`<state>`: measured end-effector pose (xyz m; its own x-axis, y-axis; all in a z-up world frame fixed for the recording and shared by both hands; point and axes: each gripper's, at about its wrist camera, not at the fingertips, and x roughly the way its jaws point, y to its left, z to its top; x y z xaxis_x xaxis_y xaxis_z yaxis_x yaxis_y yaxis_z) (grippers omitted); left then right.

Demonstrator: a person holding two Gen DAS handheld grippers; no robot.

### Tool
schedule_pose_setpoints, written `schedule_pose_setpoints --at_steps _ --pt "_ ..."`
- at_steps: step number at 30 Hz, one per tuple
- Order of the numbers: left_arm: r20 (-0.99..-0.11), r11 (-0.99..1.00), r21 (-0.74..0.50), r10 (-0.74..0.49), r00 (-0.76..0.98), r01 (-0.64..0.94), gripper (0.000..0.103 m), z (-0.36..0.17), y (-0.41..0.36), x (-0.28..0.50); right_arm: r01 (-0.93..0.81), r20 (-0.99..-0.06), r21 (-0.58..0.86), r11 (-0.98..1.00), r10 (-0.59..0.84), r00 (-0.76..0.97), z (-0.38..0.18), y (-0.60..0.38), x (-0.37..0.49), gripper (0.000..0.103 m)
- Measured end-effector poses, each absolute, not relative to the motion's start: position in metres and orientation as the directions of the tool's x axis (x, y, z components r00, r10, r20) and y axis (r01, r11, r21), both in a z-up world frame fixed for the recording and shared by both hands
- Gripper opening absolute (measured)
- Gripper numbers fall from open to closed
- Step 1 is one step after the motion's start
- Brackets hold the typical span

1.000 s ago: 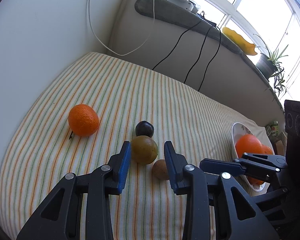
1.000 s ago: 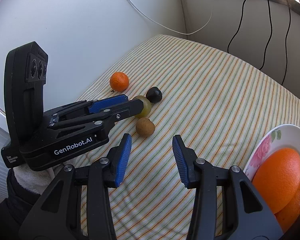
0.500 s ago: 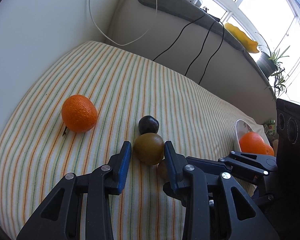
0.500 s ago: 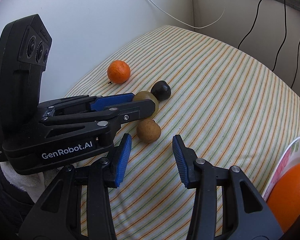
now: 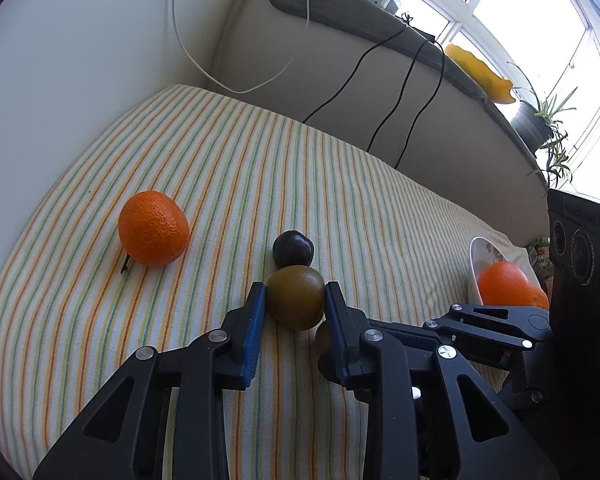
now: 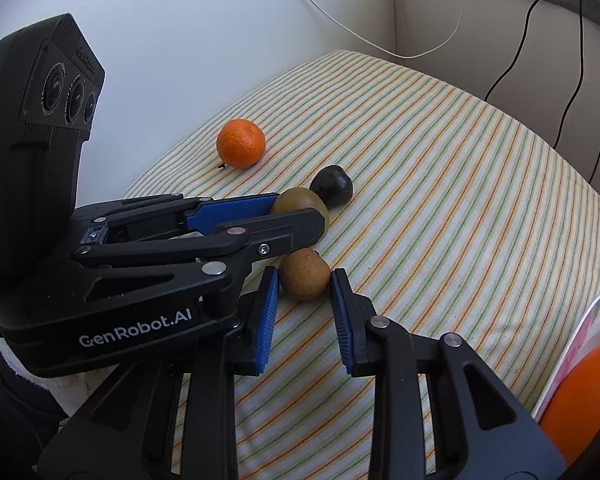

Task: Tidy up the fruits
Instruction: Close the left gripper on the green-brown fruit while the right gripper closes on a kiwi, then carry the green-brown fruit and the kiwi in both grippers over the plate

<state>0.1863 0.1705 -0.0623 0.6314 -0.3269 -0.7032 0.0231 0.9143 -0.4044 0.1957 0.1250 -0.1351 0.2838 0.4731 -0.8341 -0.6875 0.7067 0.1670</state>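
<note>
An olive-green round fruit [image 5: 296, 297] lies on the striped cloth between the tips of my open left gripper [image 5: 294, 300]; it also shows in the right wrist view [image 6: 298, 202]. A dark plum [image 5: 292, 248] touches it on the far side. A small brown fruit [image 6: 304, 274] lies between the fingertips of my open right gripper [image 6: 305, 284]; in the left wrist view it is mostly hidden behind my left gripper's right finger. A tangerine [image 5: 153, 233] lies apart to the left. A white floral bowl [image 5: 485, 254] at the right holds oranges [image 5: 502, 288].
The striped cloth [image 5: 340, 184] covers a raised cushioned surface that ends at a white wall on the left and a beige ledge behind. Black and white cables [image 5: 412, 80] hang down the ledge. Potted plants [image 5: 540, 120] stand at the window.
Both grippers have moved forward. The olive-green fruit now sits between the left fingertips and the brown fruit between the right fingertips. The fruits have not moved.
</note>
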Motion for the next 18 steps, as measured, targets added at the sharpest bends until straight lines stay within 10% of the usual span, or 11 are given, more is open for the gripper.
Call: schedule_pose_setpoints --at_steps 18 --pt "-0.670 0.916 -0.399 -0.318 0.671 0.035 0.027 -0.034 0.156 0.174 -0.663 -0.790 0.174 0.728 0.505 0.348 -0.096 0.078 0.175 0.027"
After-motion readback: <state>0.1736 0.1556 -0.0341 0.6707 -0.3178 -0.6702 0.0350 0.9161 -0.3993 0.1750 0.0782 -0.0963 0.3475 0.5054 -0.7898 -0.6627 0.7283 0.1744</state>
